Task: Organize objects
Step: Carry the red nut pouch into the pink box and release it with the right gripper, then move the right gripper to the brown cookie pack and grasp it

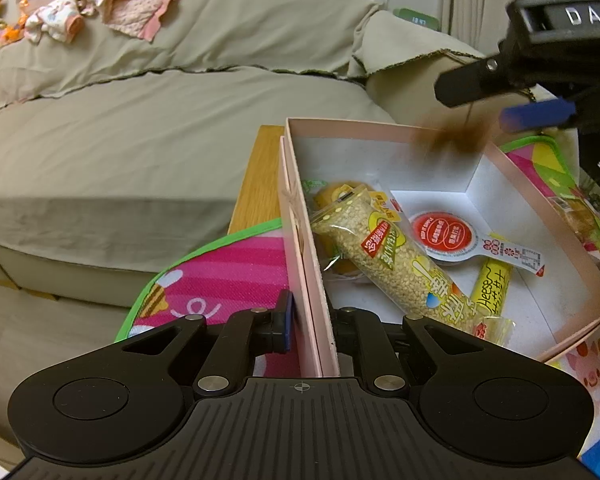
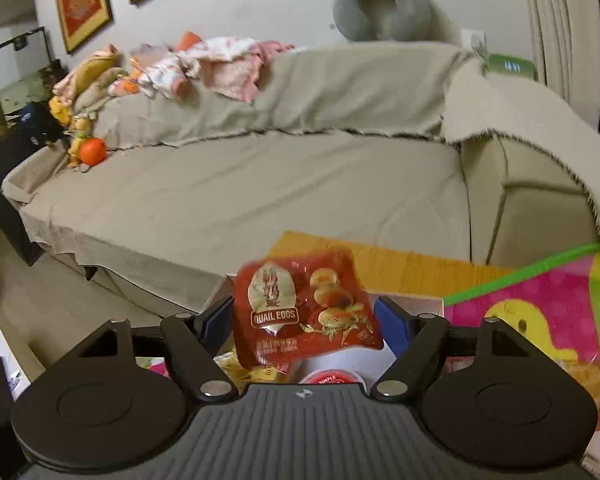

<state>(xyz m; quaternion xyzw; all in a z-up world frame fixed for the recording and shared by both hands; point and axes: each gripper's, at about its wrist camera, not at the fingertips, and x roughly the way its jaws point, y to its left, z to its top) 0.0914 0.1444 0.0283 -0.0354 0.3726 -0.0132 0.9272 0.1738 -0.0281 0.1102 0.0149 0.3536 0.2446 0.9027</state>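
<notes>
Right wrist: jaws wide around red "QUAIL EGGS" packet (image 2: 306,312); left jaws clamp pink box wall (image 1: 320,308).

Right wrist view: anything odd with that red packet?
Yes. The quail eggs packet sits tilted and blurred between the right gripper pads, which stand wide and don't seem to press it; it looks dropped, above the pink box. The left gripper is clamped on the box's wall.

A brown smear (image 1: 456,138) at two o'clock over the pink box (image 1: 380,126) (motion-blurred) is perhaps a falling packet; right gripper (image 1: 512,100) cut off.
</notes>
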